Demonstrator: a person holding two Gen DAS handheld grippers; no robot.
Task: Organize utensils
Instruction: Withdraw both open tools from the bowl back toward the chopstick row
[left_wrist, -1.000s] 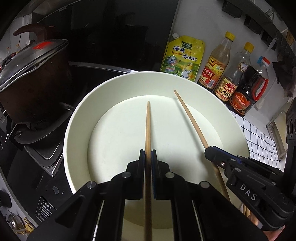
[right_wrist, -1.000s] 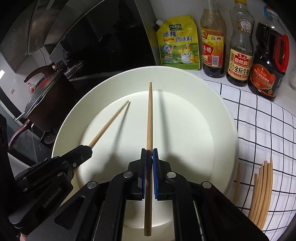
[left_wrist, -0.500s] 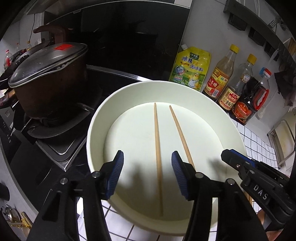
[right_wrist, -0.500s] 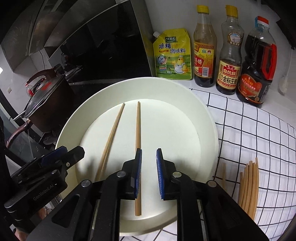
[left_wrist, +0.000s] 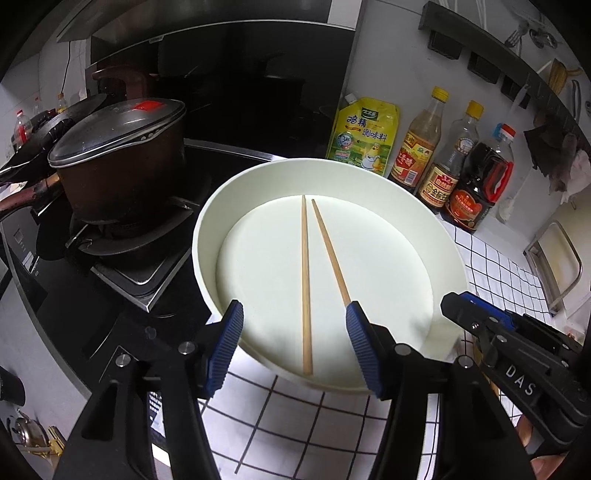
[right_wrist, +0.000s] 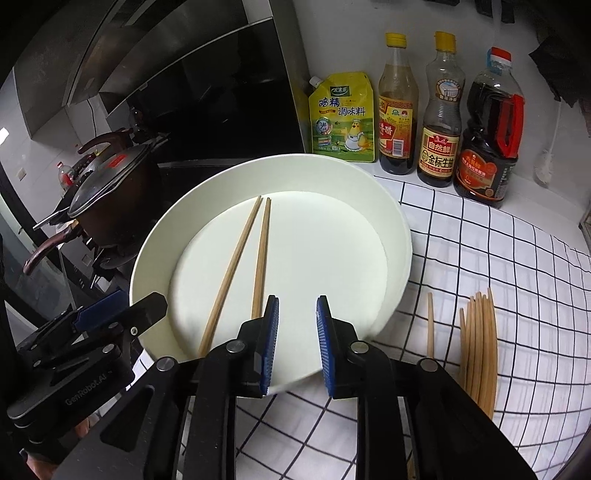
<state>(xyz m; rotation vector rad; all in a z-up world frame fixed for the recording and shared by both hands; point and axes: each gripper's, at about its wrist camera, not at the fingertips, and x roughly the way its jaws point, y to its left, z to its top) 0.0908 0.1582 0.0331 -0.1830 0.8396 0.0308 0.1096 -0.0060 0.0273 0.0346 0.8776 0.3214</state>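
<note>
Two wooden chopsticks were seen lying in the white round tray (left_wrist: 436, 236); the left chopstick (left_wrist: 305, 280) and the right chopstick (left_wrist: 328, 247) were set close at their far tips and spread apart toward the near rim, neither being gripped. The left gripper (left_wrist: 295, 347) was held above the near rim with its fingers (left_wrist: 225, 347) wide apart and nothing between them; the right gripper (right_wrist: 293, 343) was held over the near rim with its fingers (right_wrist: 269, 343) at a moderate gap, likewise empty. The step in hand was judged to be the release of a placed pair, with both tools clear of the tray.

A bundle of loose chopsticks (right_wrist: 478, 343) and a single chopstick (right_wrist: 430, 325) were seen on the checked cloth (right_wrist: 498, 258) over the bench, just beside the tray on its right; these were judged to be the remaining items. The next move was judged to call for the right gripper to be carried to the bundle, the fingers to be lowered astride one stick only, and the grip to be closed near mid-length so that the stick would not tip; the neighbouring sticks lay touching, so separation was judged to need care. A lidded pot (left_wrist: 118, 162) and sauce bottles (right_wrist: 439, 110) were seen well apart from the work.
</note>
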